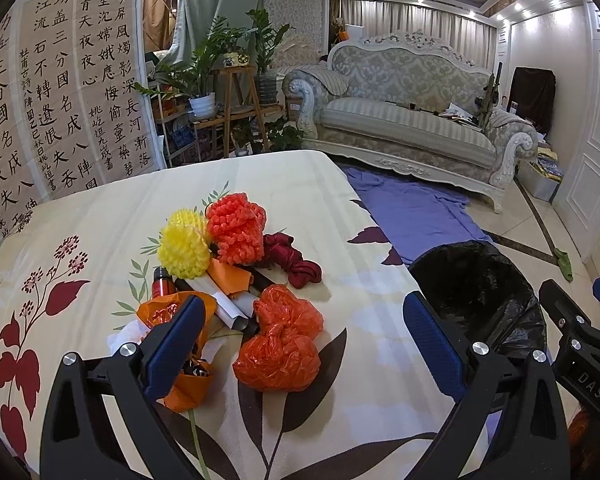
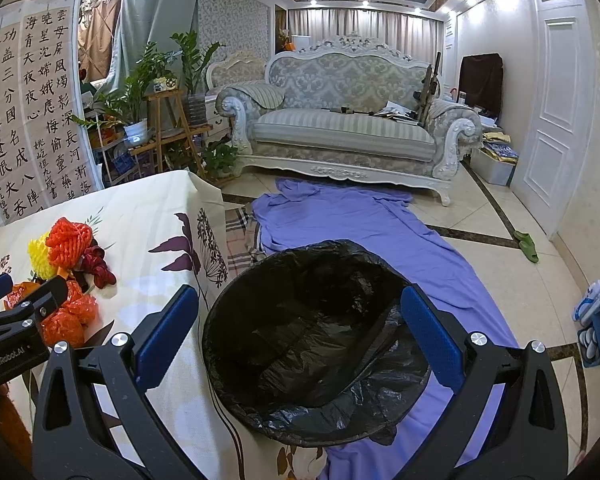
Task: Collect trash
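Left claw (image 1: 304, 344): released, jaws wide, nothing held, poised over the near edge of the trash pile on the tabletop (image 1: 100, 216). Right claw (image 2: 300, 336): released, empty, above the bin (image 2: 320, 344), which is lined with a black bag and stands on the floor just right of the tabletop edge.

Trash: knotted orange plastic bags (image 1: 280, 344) nearest, lying between the left jaws; yellow foam net (image 1: 186, 246) and orange foam net (image 1: 238, 228) farther back; dark red crumpled piece (image 1: 296, 260) far right; small red-capped bottle (image 1: 163, 282) and white paper roll (image 1: 228, 306) tucked under the pile.

Risks (judgement):
- Items overlap, so a grip on one bag may drag a neighbour along or off the edge.
- Thin plastic may slip from the pads.
- The liner rim sags on the near right side, so a drop there could miss.

Surroundings: purple sheet (image 2: 380, 216) on the floor beyond the bin; sofa (image 2: 340, 120) far. Nothing blocks the pile-to-bin path.
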